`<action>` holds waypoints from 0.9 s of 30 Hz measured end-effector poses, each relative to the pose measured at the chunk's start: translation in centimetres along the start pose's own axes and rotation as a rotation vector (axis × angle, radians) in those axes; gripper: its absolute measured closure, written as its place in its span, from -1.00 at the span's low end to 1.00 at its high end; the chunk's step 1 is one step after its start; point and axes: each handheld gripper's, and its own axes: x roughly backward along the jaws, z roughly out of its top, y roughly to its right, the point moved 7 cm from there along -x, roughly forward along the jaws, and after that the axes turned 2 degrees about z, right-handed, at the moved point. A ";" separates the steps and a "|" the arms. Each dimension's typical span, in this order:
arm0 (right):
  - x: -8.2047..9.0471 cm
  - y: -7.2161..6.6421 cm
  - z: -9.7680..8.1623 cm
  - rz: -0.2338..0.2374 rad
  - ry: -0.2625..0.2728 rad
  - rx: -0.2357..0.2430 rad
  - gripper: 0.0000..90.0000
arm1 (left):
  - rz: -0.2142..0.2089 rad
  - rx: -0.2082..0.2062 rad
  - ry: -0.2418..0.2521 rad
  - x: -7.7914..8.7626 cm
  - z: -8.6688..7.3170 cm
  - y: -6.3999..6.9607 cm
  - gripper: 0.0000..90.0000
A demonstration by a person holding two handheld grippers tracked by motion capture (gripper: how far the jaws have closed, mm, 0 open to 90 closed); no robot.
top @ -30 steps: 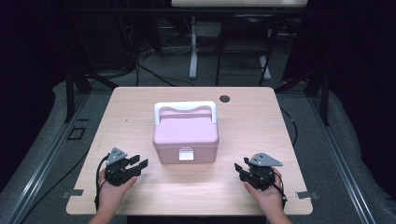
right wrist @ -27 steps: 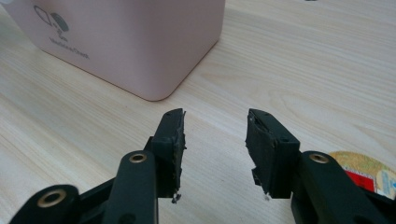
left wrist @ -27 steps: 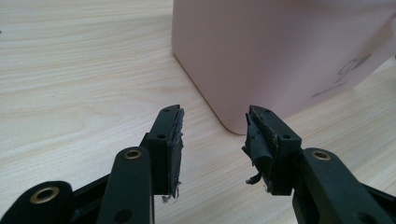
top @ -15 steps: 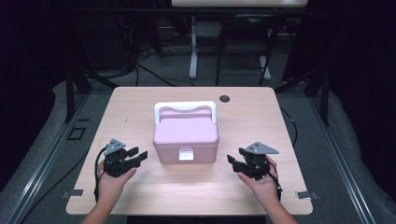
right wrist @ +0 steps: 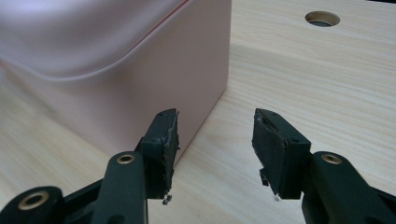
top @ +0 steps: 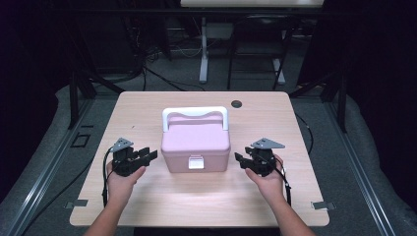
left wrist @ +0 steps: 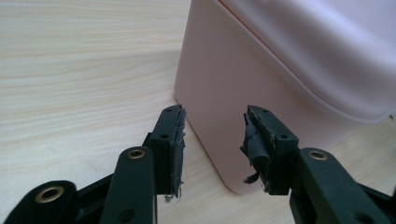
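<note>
Dark floor and trailing cables surround a pale wooden table [top: 147, 105], which has a round cable hole [top: 237, 103] near its far edge; at the table's middle sits a pink box [top: 196, 142] with a white handle [top: 194, 112] folded back (a small white latch [top: 195, 162] faces the person). The left gripper [top: 151, 155] hovers just beside the box's left side, pointing at its near corner, jaws apart with nothing between them, having just been closing a little; the right gripper [top: 239, 159] sits close to the box's right side, jaws likewise parted and empty, also just closing slightly.
</note>
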 end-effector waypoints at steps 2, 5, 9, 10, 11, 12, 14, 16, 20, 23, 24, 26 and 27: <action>-0.4 0.2 0.2 -0.015 -0.002 -0.007 0.13 | 0.005 -0.004 0.000 -0.3 0.3 0.1 0.35; -0.9 0.3 0.5 -0.024 0.005 -0.011 0.23 | 0.000 -0.007 0.000 -0.9 0.4 0.2 0.40; -1.5 0.1 0.9 -0.019 0.019 -0.004 0.40 | 0.006 -0.023 -0.026 -1.7 0.0 0.5 0.47; -1.6 0.0 1.0 -0.016 0.020 -0.003 0.41 | 0.002 -0.028 -0.026 -1.8 -0.1 0.6 0.49; -1.7 0.0 1.0 -0.022 0.028 -0.001 0.41 | -0.001 -0.029 -0.028 -2.0 -0.1 0.7 0.51; -2.0 -0.1 1.0 -0.021 0.024 -0.009 0.44 | -0.007 -0.029 -0.026 -2.1 -0.1 0.8 0.54; -2.2 -0.2 1.0 -0.012 0.026 -0.015 0.44 | -0.006 -0.027 -0.028 -2.2 -0.1 1.0 0.55; -2.5 -0.3 1.0 -0.012 0.031 -0.014 0.46 | -0.002 -0.031 -0.027 -2.3 -0.1 1.1 0.60; -2.9 -0.5 0.9 -0.010 0.028 -0.021 0.46 | -0.007 -0.028 -0.018 -2.3 0.0 1.2 0.64; -3.1 -0.7 0.9 -0.018 0.034 -0.022 0.49 | -0.004 -0.038 -0.011 -2.3 0.0 1.2 0.68; -3.1 -0.7 0.9 -0.020 0.034 -0.023 0.49 | -0.002 -0.043 -0.014 -2.3 0.0 1.3 0.69; -3.1 -0.7 0.9 -0.017 0.034 -0.029 0.52 | 0.003 -0.052 -0.010 -2.4 -0.1 1.4 0.74; -3.1 -0.8 0.9 -0.015 0.033 -0.028 0.55 | 0.000 -0.054 -0.012 -2.3 -0.1 1.4 0.74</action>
